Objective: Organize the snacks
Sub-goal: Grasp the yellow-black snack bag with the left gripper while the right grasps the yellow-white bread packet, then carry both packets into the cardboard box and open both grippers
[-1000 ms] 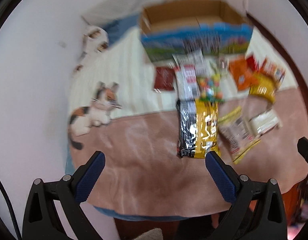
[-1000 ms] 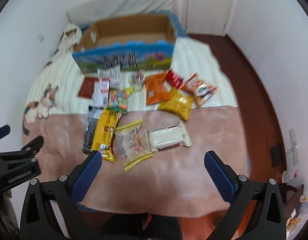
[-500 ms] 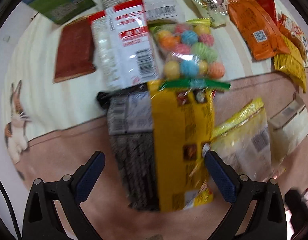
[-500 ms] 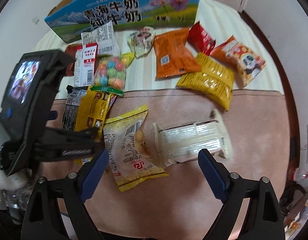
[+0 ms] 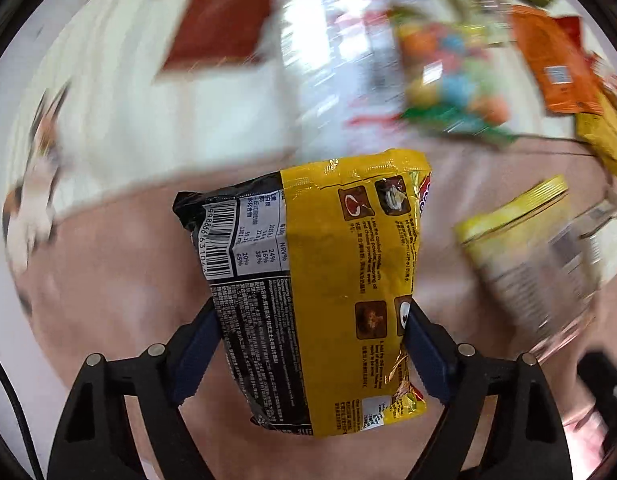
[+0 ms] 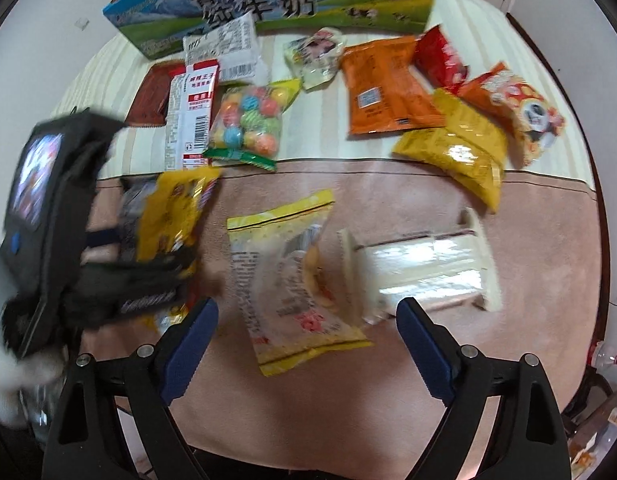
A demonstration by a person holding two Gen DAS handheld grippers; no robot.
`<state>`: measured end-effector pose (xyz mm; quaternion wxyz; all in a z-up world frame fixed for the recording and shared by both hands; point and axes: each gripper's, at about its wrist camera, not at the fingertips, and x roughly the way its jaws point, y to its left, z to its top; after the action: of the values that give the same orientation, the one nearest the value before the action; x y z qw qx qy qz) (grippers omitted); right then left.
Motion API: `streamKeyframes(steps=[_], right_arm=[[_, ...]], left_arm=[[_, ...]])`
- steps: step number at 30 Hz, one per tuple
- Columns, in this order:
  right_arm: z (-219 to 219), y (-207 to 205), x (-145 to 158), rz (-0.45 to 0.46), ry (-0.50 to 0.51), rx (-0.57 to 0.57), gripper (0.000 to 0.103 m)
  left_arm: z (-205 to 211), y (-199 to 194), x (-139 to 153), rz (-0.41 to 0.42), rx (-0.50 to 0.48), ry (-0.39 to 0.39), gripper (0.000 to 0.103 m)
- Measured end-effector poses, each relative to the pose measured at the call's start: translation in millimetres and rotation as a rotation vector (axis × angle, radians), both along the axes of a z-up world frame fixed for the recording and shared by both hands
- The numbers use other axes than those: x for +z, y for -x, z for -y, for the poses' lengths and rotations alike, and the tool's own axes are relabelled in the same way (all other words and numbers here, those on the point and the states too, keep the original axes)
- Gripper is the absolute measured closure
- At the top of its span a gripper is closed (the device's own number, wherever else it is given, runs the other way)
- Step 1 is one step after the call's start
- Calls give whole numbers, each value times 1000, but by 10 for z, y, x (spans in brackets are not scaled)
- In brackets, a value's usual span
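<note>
My left gripper (image 5: 310, 328) is shut on a yellow and black noodle packet (image 5: 328, 272), its fingers pressing both sides, and holds it lifted above the pink blanket (image 5: 120, 292). The packet (image 6: 168, 216) and the left gripper (image 6: 108, 276) also show at the left of the right wrist view. My right gripper (image 6: 306, 330) is open and empty, just above a yellow-edged clear snack bag (image 6: 296, 280). A cream wafer pack (image 6: 424, 268) lies to its right. The open milk carton box (image 6: 276, 4) stands at the far edge.
Several snacks lie in a row before the box: a candy ball bag (image 6: 248, 120), a red and white pack (image 6: 192, 116), an orange bag (image 6: 384, 88), a yellow bag (image 6: 460, 148), a panda bag (image 6: 516, 108). The wooden floor (image 6: 588, 92) lies to the right.
My left gripper has closed on the noodle packet and lifted it off the blanket. My right gripper has come lower over the yellow-edged bag.
</note>
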<state>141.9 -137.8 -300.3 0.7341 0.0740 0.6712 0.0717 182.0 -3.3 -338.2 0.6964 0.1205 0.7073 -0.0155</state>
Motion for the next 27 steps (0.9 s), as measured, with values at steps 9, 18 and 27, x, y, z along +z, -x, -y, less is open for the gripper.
streamKeyframes(steps=[9, 18, 27], right_arm=[[-404, -278, -565, -136, 56, 43, 46], [-203, -314, -570, -234, -149, -136, 42], [-420, -223, -619, -184, 18, -107, 63]], left_arm=[[-161, 214, -337, -77, 69, 98, 15], [-312, 346, -710, -101, 78, 155, 11], [-573, 451, -812, -27, 135, 161, 18]])
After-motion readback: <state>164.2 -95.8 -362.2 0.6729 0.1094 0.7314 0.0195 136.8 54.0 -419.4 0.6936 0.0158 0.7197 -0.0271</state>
